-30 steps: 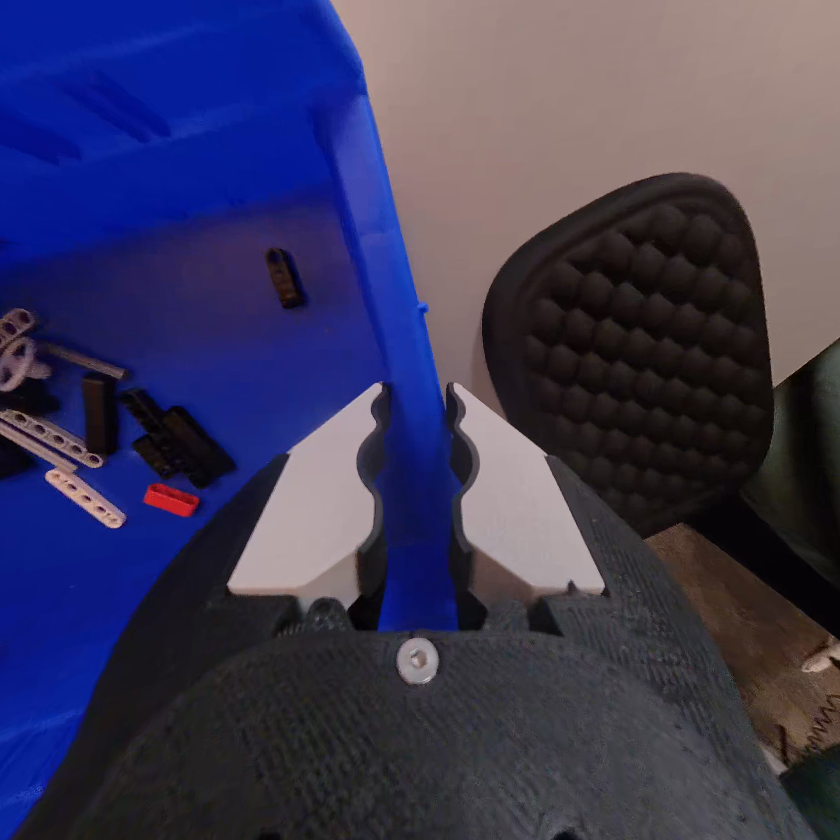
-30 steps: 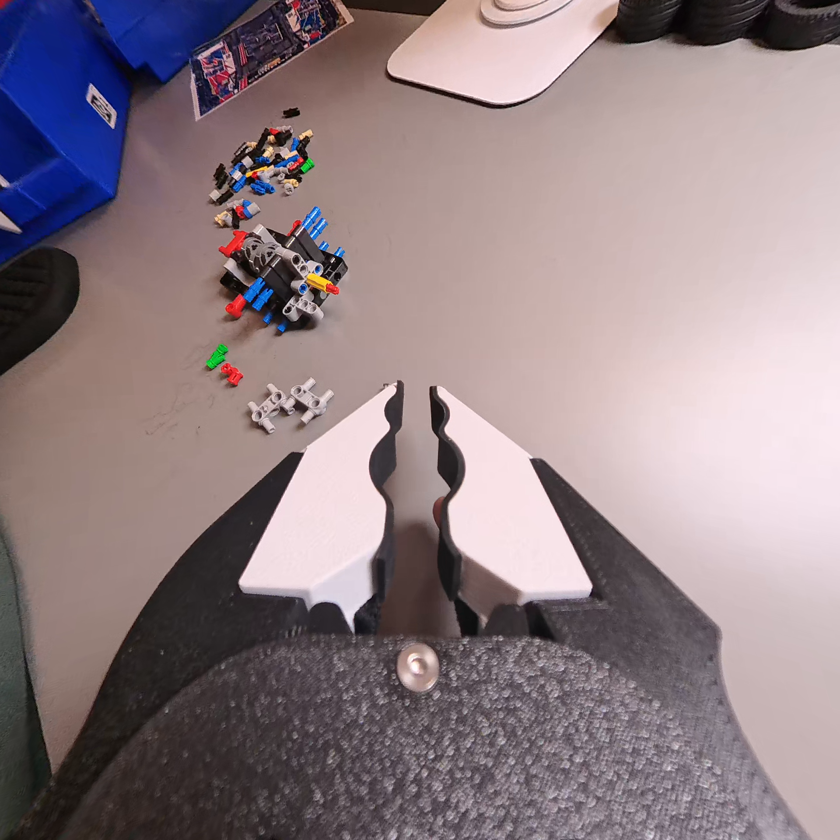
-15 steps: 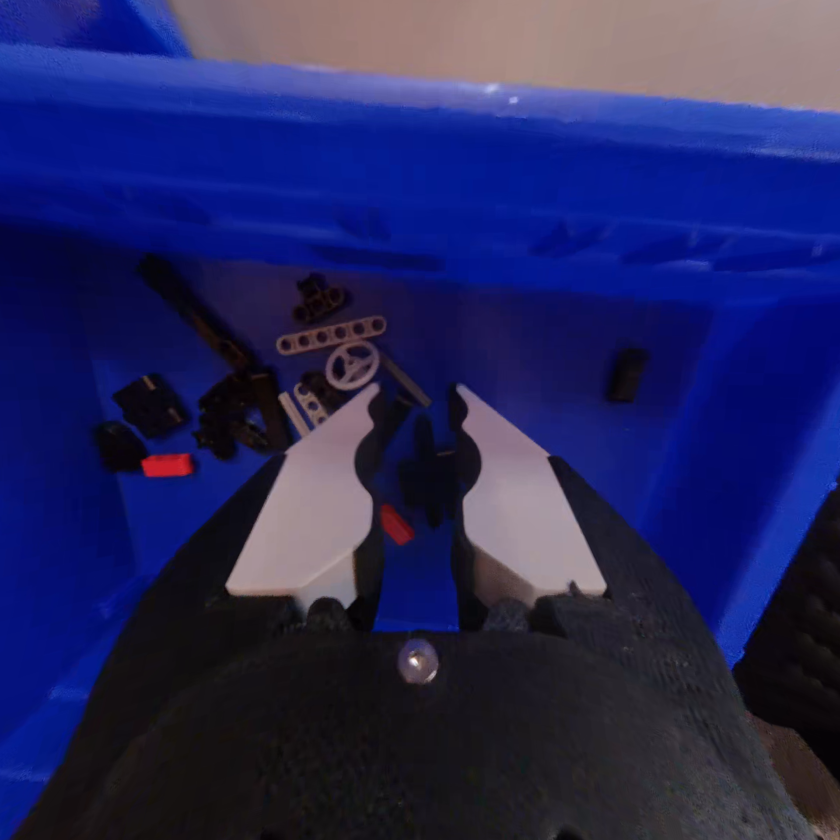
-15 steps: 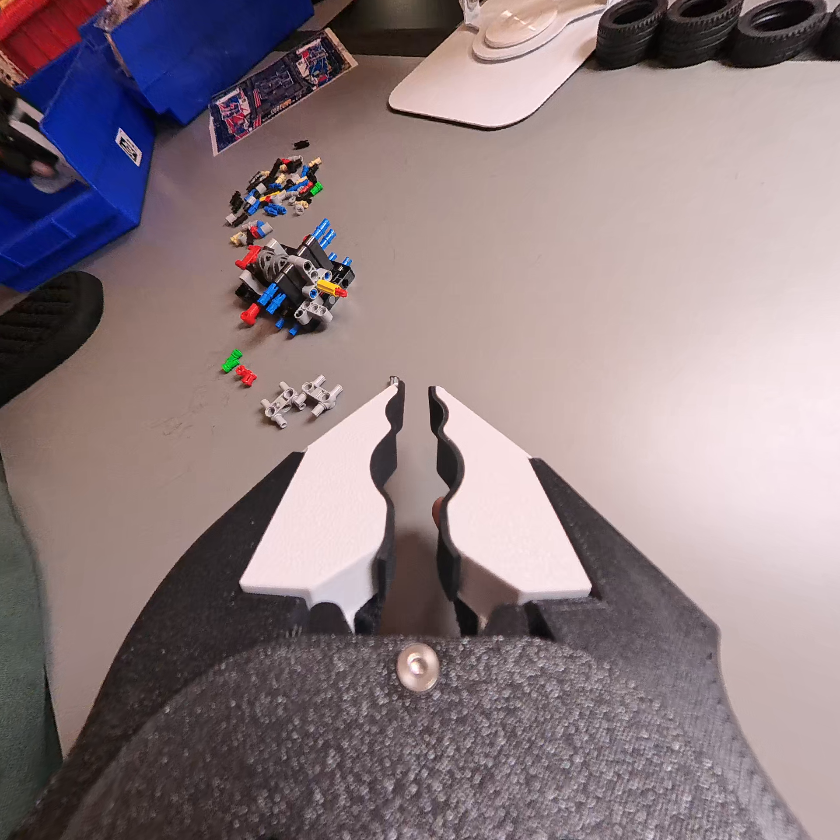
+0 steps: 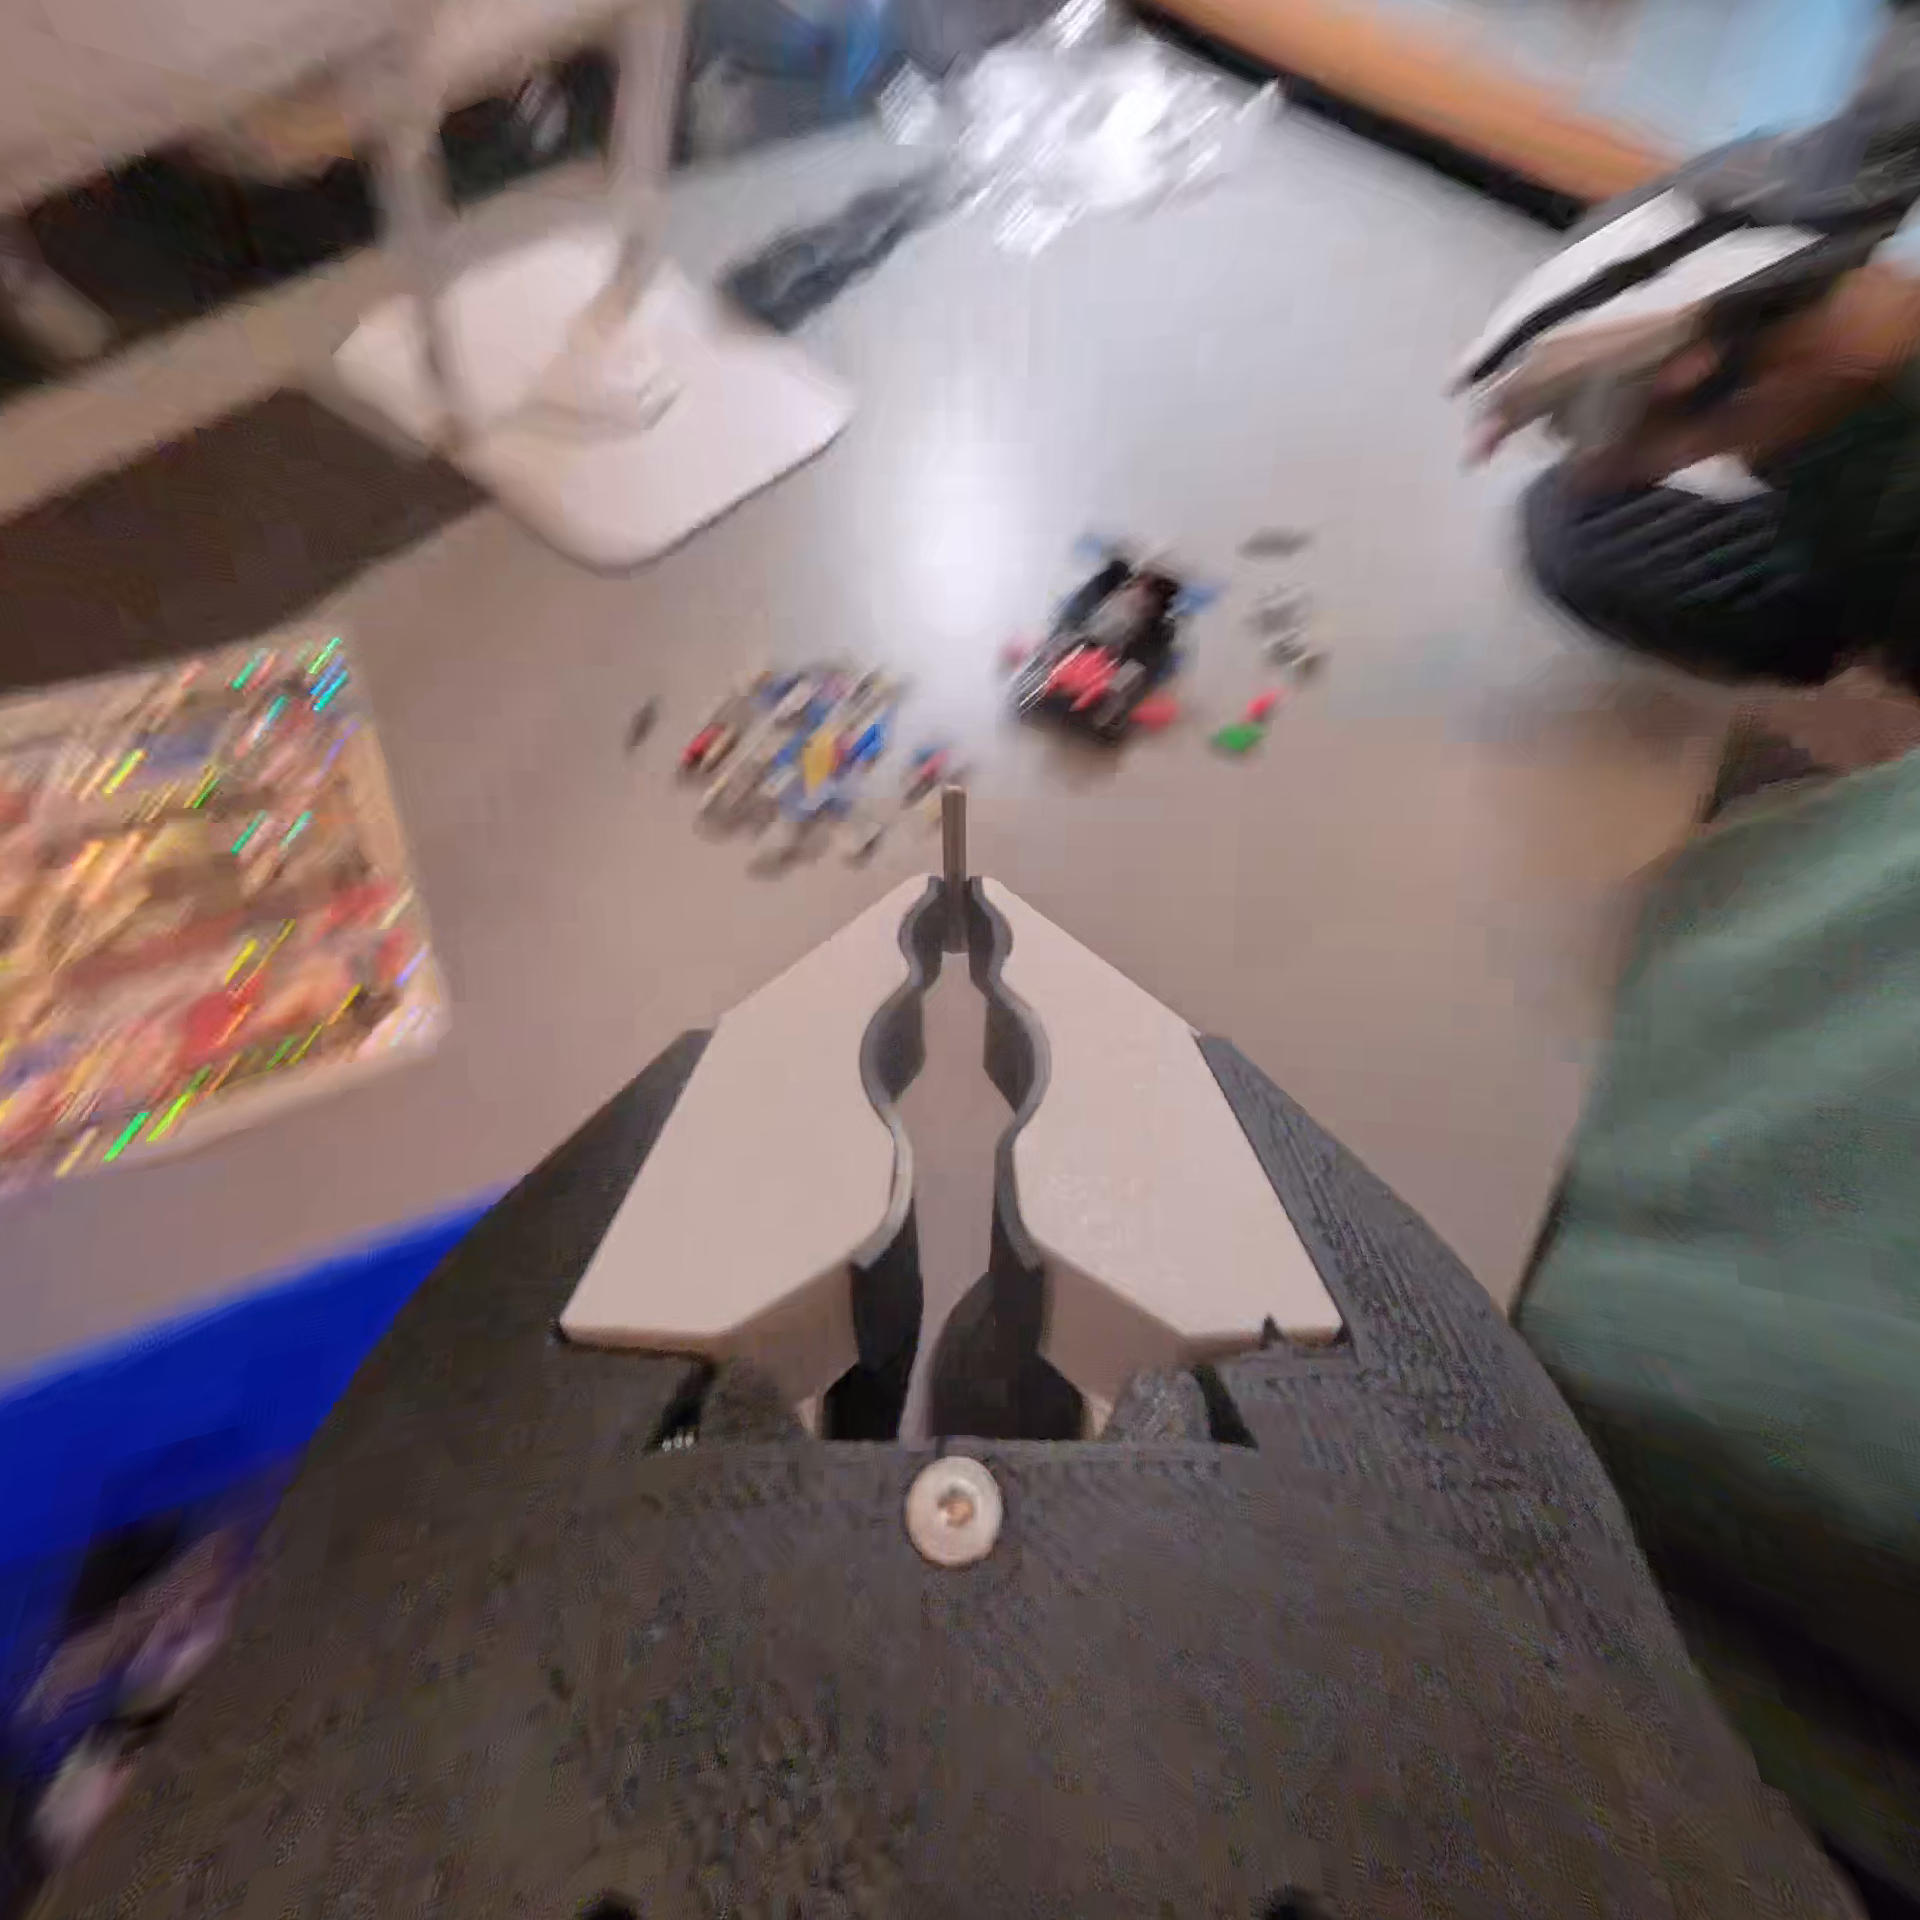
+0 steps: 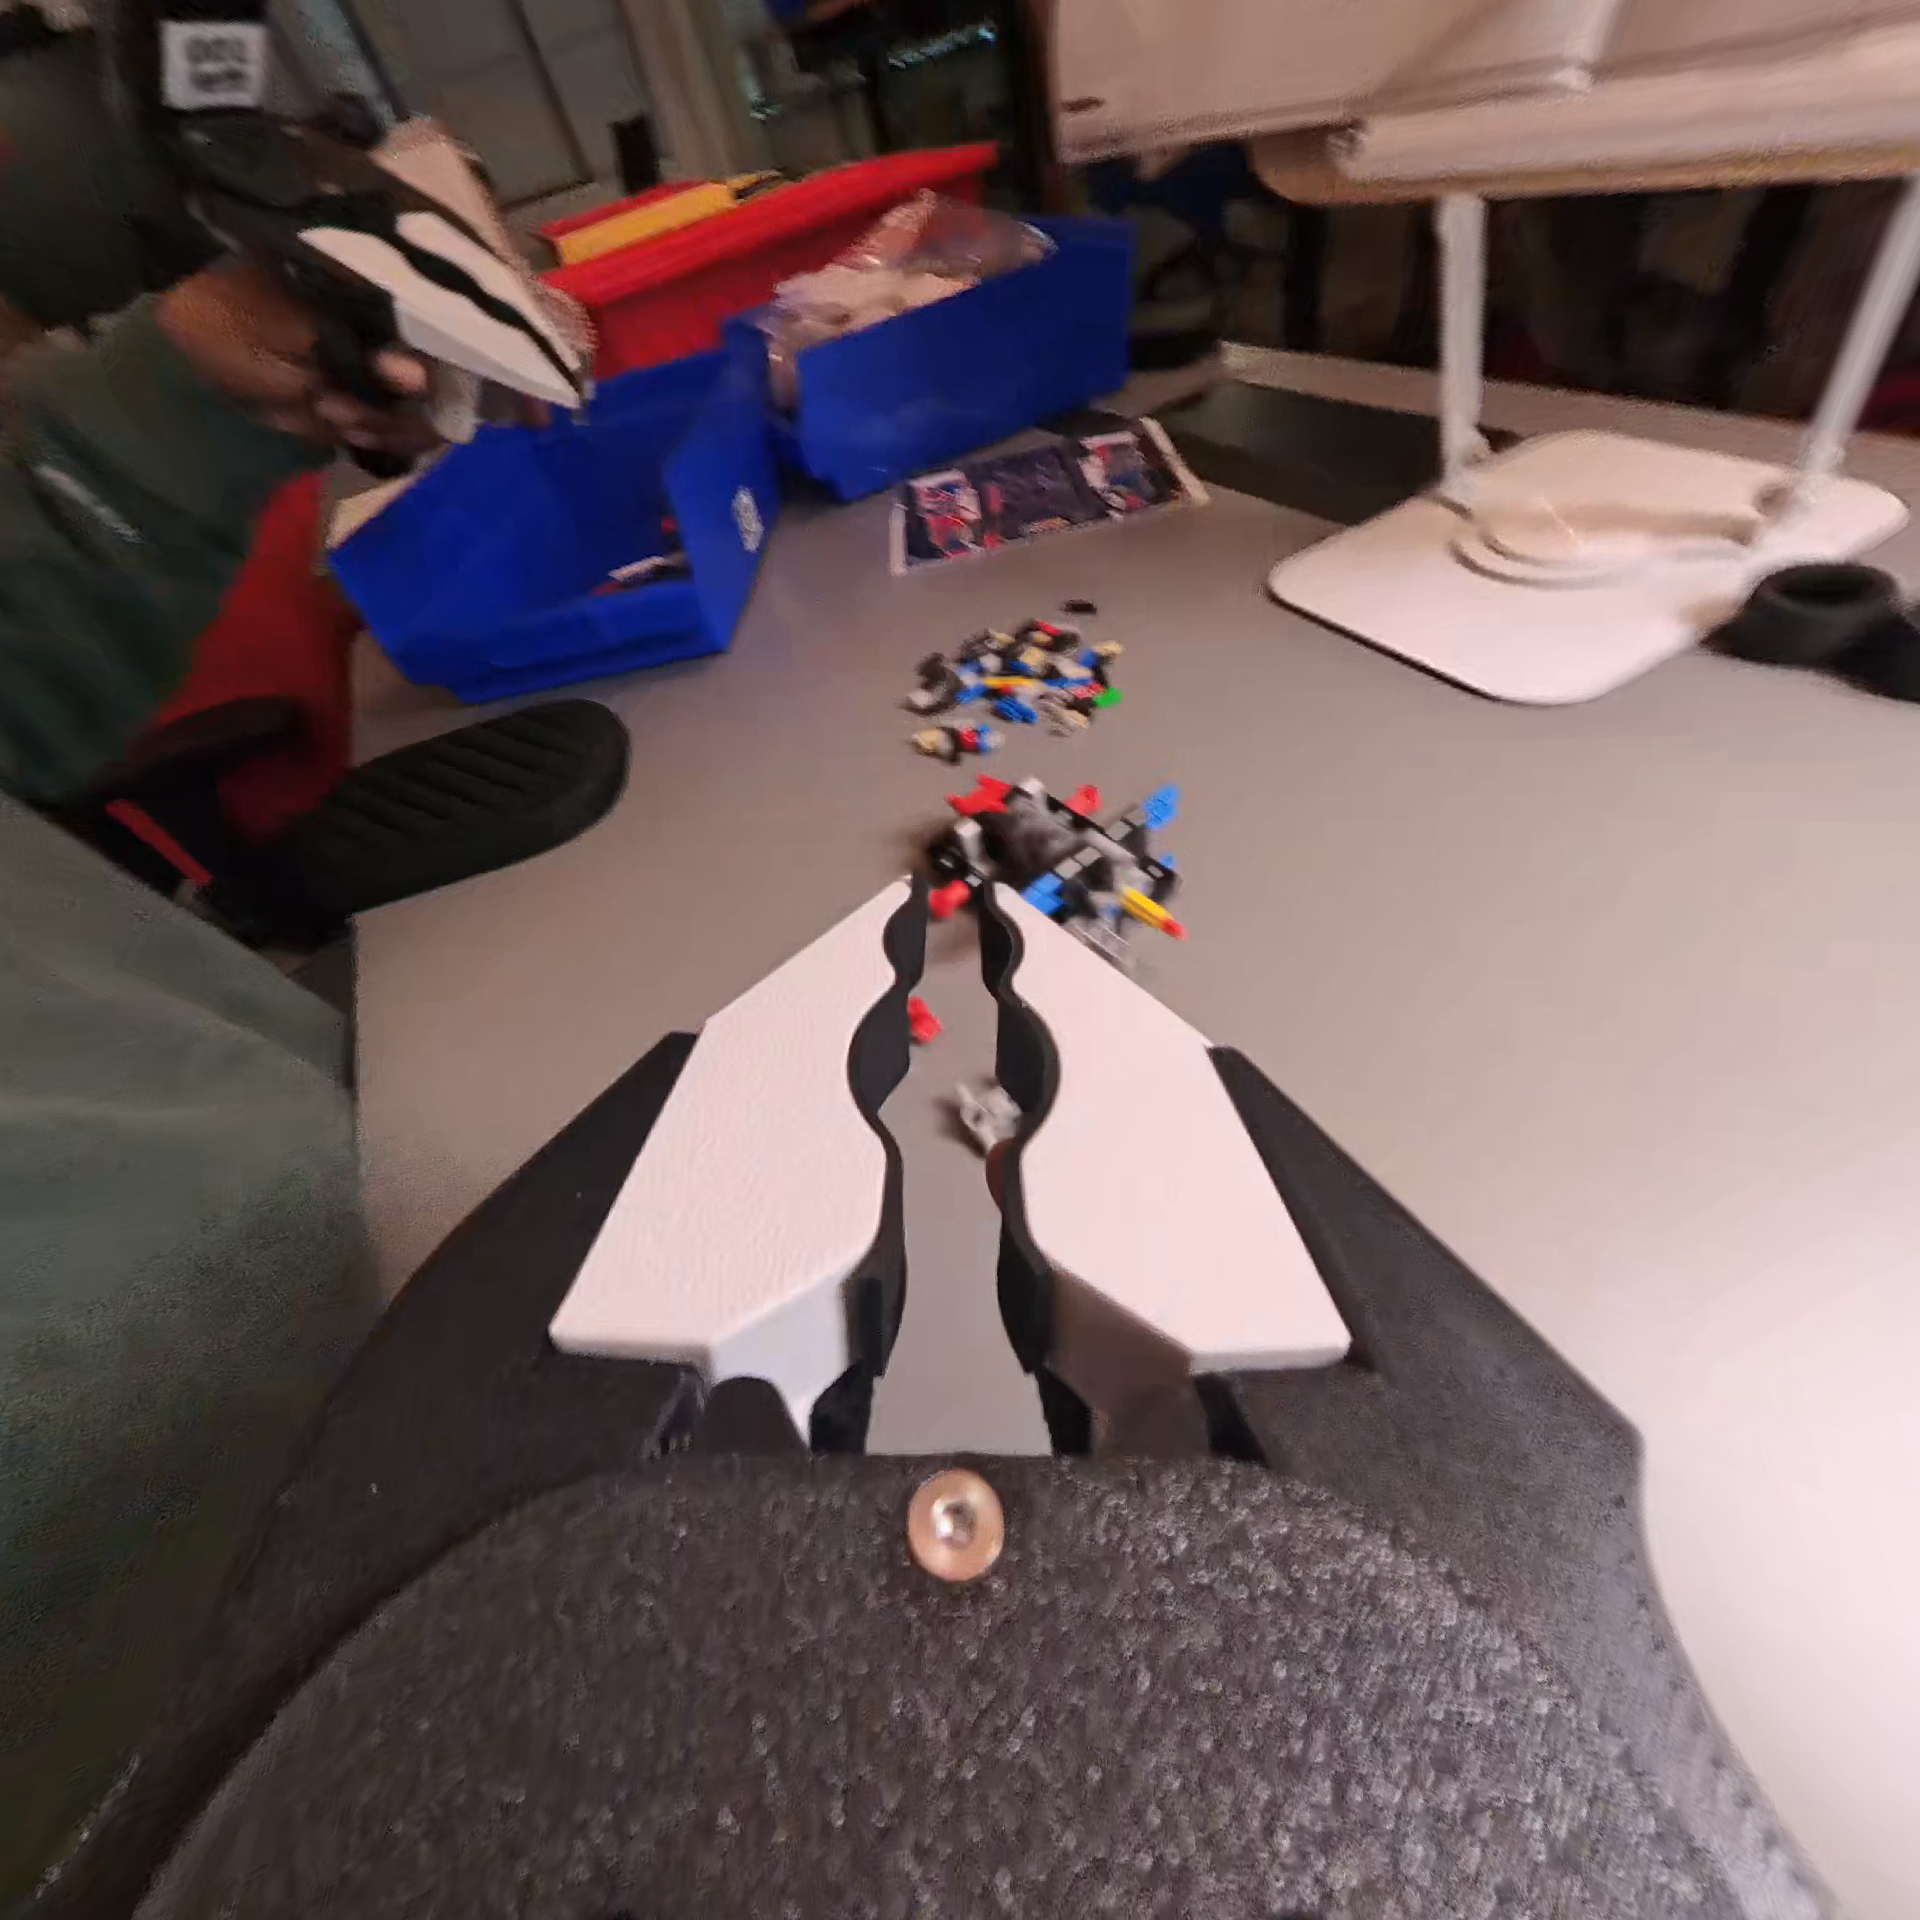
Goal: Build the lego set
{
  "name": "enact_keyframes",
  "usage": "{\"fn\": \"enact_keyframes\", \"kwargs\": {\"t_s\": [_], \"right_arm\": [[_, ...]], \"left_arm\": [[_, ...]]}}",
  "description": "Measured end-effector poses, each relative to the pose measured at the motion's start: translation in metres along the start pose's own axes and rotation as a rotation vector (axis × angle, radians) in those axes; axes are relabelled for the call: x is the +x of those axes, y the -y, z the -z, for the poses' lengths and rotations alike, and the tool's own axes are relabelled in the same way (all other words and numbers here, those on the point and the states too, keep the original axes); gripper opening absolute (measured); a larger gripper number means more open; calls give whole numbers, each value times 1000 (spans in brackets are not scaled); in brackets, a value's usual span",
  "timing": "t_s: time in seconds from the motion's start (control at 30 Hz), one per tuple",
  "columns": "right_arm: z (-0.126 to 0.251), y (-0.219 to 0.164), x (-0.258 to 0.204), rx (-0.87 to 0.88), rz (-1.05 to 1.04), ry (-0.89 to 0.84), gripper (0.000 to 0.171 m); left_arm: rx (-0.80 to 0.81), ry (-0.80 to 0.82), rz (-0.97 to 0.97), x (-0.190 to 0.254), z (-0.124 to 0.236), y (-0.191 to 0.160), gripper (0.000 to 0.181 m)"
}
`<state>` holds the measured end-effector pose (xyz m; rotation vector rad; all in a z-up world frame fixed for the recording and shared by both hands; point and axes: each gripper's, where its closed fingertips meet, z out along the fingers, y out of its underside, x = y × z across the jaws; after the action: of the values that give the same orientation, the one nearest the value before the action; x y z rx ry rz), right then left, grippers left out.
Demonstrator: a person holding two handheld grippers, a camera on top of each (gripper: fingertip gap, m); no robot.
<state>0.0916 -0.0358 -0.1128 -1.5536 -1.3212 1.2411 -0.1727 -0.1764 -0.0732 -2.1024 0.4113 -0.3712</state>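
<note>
My left gripper [image 5: 953, 885] is shut on a thin grey axle [image 5: 952, 831] that sticks out past its tips, held above the grey table. It also shows at the upper left of the right wrist view [image 6: 488, 322], over a blue bin [image 6: 551, 540]. The partly built black model [image 6: 1060, 852] sits just beyond my right gripper [image 6: 951, 894], whose jaws stand slightly apart and empty, low over the table. The model [image 5: 1107, 649] and a pile of loose pieces [image 5: 800, 748] lie ahead of the left gripper. The left wrist view is blurred.
A small red piece [image 6: 922, 1020] and a grey connector [image 6: 987, 1110] lie under the right fingers. An instruction booklet [image 6: 1039, 499], a second blue bin [image 6: 935, 353], a red bin [image 6: 769, 249], a white lamp base [image 6: 1590, 561], a tyre [image 6: 1818, 613] and a black padded armrest [image 6: 457, 790] surround the work area.
My left gripper has closed on the grey axle, lifted out of the blue bin and swung toward the table. My right gripper has moved forward, closer to the model.
</note>
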Motion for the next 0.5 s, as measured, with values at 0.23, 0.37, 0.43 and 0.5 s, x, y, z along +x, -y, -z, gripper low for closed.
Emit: {"fn": "enact_keyframes", "kwargs": {"t_s": [0.23,0.37,0.43,0.5], "right_arm": [[-40,34,-87,88,37,241,18],[-35,25,-87,38,40,205,10],[-28,20,-85,17,51,184,5],[-22,17,-84,14,50,187,2]], "left_arm": [[139,-412,-143,153,-114,46,2],[108,-523,-176,190,-150,45,2],[98,-536,-189,196,-158,47,2],[92,-556,-179,200,-163,48,2]]}}
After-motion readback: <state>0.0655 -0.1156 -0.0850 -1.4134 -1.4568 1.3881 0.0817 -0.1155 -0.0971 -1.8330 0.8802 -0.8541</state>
